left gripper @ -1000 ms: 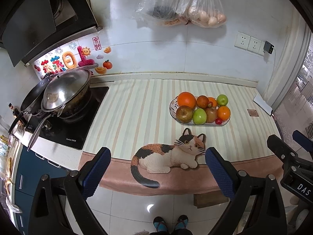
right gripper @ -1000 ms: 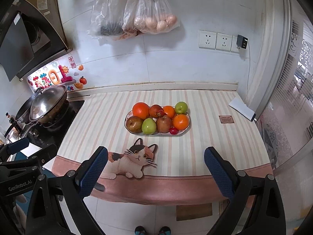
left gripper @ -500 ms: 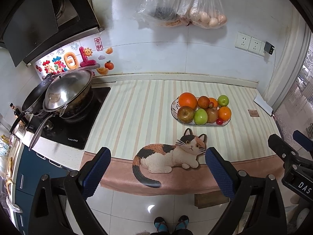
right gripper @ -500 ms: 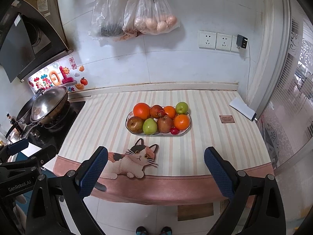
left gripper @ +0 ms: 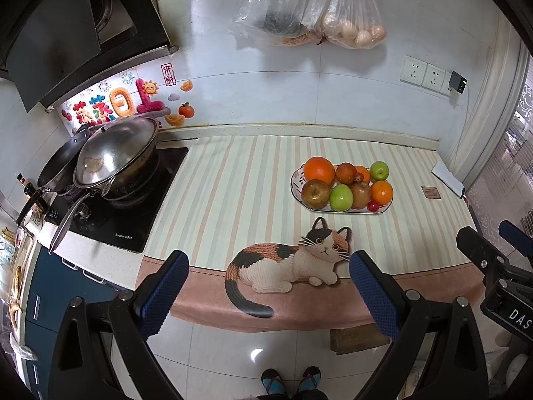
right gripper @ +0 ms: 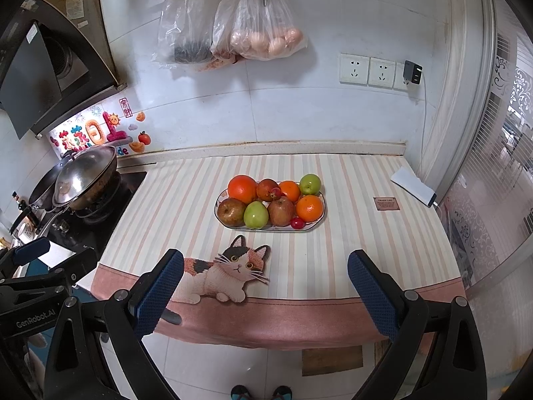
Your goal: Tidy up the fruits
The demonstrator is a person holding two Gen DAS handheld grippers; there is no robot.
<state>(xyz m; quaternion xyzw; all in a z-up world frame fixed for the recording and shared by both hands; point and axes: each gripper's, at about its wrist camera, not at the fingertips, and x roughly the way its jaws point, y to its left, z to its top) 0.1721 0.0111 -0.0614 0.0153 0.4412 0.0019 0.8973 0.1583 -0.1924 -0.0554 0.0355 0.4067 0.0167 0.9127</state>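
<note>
An oval plate [left gripper: 383, 207] [right gripper: 317, 226] sits on the striped counter cloth, piled with fruit: a large orange [left gripper: 318, 170] [right gripper: 242, 187], a brown apple [left gripper: 315, 194] [right gripper: 231, 212], a green pear [left gripper: 341, 197] [right gripper: 256, 215], a green apple [left gripper: 379, 170] [right gripper: 310, 184], smaller oranges and a small red fruit [right gripper: 297, 222]. My left gripper [left gripper: 268, 286] is open and empty, held off the counter's front edge. My right gripper [right gripper: 266, 283] is open and empty, also in front of the counter, facing the plate.
A stove [left gripper: 110, 210] with a lidded wok [left gripper: 116, 153] stands at the left. Plastic bags [right gripper: 260, 30] hang on the wall. A white box [right gripper: 413, 186] lies at the far right. A cat figure [left gripper: 293, 263] is printed on the cloth's front.
Both grippers have drifted slightly, so the counter and plate shift a little right in view. Both stay open and empty.
</note>
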